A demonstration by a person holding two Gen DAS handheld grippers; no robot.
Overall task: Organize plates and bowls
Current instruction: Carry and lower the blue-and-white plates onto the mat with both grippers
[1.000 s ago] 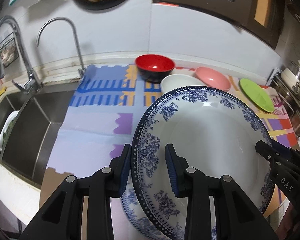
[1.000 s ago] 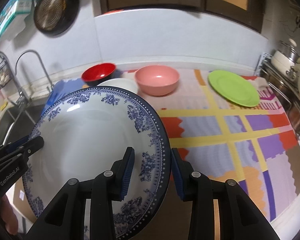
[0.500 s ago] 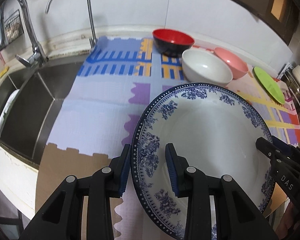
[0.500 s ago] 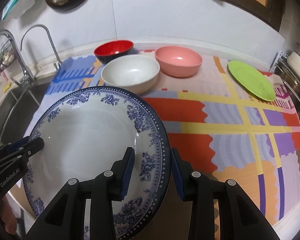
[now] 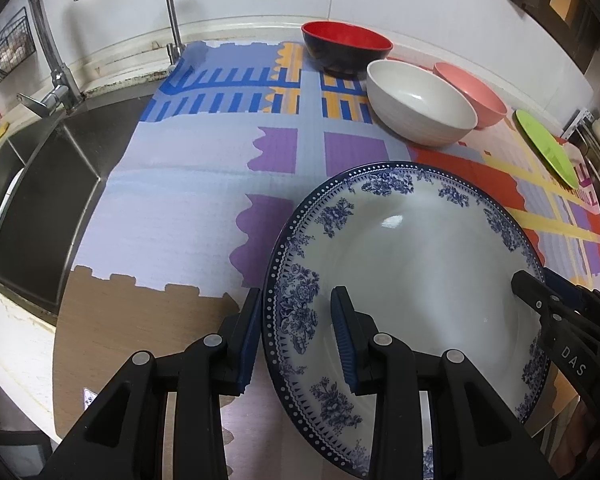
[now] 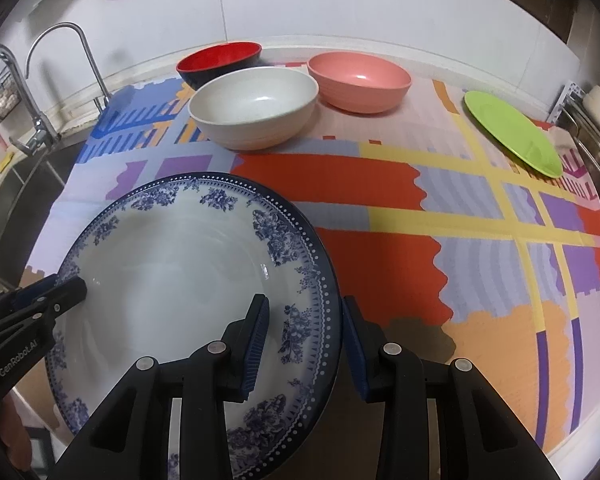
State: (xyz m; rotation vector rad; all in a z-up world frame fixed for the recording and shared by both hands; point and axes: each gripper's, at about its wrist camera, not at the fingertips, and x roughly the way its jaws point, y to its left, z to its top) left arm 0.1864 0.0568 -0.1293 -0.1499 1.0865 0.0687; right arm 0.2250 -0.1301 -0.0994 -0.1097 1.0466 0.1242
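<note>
A large white plate with a blue floral rim (image 5: 412, 264) (image 6: 172, 272) hangs tilted just over the front of the patterned mat (image 5: 188, 216). My left gripper (image 5: 296, 312) is shut on its left rim and my right gripper (image 6: 304, 312) is shut on its right rim. Each gripper's tip shows in the other's view at the plate's far edge. At the back of the mat stand a red bowl (image 6: 220, 60), a white bowl (image 6: 254, 108) and a pink bowl (image 6: 360, 80). A green plate (image 6: 512, 132) lies at the right.
A steel sink (image 5: 32, 184) with a tall faucet (image 5: 172, 12) lies left of the mat. A metal rack with pots (image 6: 596, 120) stands at the far right. The counter's front edge runs just below the held plate.
Both grippers have come down with the plate toward the mat and tipped further downward. The bowls now look closer and the wall cupboards have left the view.
</note>
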